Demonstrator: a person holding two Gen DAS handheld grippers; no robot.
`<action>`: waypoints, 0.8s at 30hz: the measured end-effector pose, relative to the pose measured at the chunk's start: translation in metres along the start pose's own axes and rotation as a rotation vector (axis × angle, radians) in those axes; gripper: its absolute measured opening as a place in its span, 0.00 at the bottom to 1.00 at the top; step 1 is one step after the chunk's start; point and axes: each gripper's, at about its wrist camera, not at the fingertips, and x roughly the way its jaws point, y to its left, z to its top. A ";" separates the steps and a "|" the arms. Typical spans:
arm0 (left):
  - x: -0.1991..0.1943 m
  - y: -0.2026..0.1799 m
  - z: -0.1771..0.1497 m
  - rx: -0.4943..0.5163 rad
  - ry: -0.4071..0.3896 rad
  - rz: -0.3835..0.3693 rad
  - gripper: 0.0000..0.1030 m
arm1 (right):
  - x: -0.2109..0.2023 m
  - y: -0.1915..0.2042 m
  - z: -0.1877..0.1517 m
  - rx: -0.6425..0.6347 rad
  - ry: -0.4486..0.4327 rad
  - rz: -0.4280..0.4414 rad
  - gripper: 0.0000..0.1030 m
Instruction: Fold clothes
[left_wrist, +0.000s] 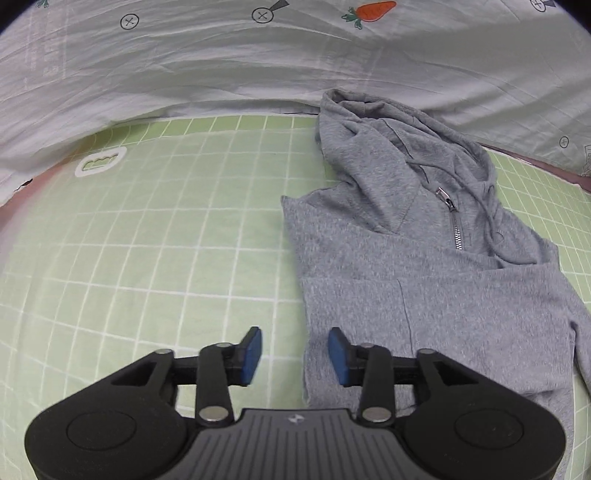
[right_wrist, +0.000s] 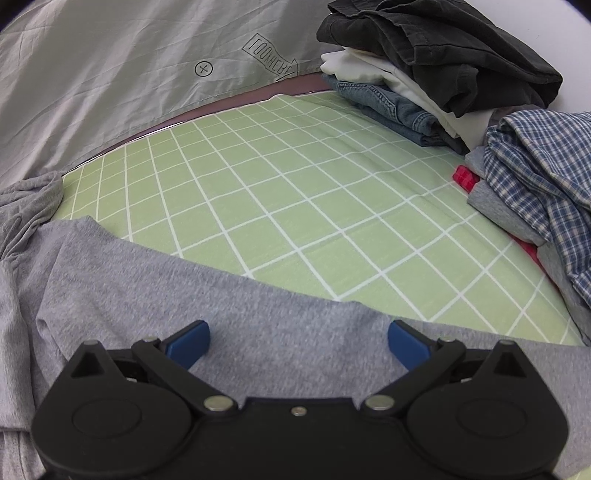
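- Grey hoodie (left_wrist: 424, 266) in the left wrist view: soft heathered jersey, lying on the right half of a pale green sheet (left_wrist: 147, 240) printed with a white grid.
- Its hood (left_wrist: 376, 133) is crumpled at the far end, touching a wrinkled white cover (left_wrist: 258, 74); a short metal zipper (left_wrist: 456, 229) and a grey drawcord (left_wrist: 491, 218) run down the chest.
- One side is folded in, leaving a straight left edge.
- White cover carries an orange carrot print (left_wrist: 375, 11) and small circled crosses; no words are readable here.
- Left gripper (left_wrist: 295, 360), black with blue pads, stands with its jaws parted and nothing between them, over the hoodie's left edge near the hem.
- Right wrist view: the same grey jersey (right_wrist: 221, 295) spreads across the near part of the green grid sheet (right_wrist: 295, 192).
- Right gripper (right_wrist: 298, 345) is spread wide above the fabric, pads clear of it, gripping nothing.
- Far right, a folded stack: dark charcoal garment (right_wrist: 443, 40), white cloth (right_wrist: 388, 74), blue denim (right_wrist: 391, 107).
- Nearer right, a rumpled blue plaid shirt (right_wrist: 535, 177) over grey fabric, with a small red item (right_wrist: 465, 177) beside it.
- Grey-white cover (right_wrist: 110, 74) shows an arrow outline (right_wrist: 271, 59) with upside-down lettering, not clearly legible.
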 end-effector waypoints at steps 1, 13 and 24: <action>-0.004 0.002 -0.002 -0.015 -0.013 -0.024 0.76 | 0.000 0.000 0.000 -0.009 0.005 0.008 1.00; -0.026 -0.009 -0.029 -0.004 -0.016 -0.103 0.91 | -0.026 -0.030 -0.025 -0.020 0.015 -0.018 1.00; -0.030 -0.015 -0.031 0.033 -0.023 -0.109 0.95 | -0.041 -0.089 -0.048 0.135 -0.003 -0.113 1.00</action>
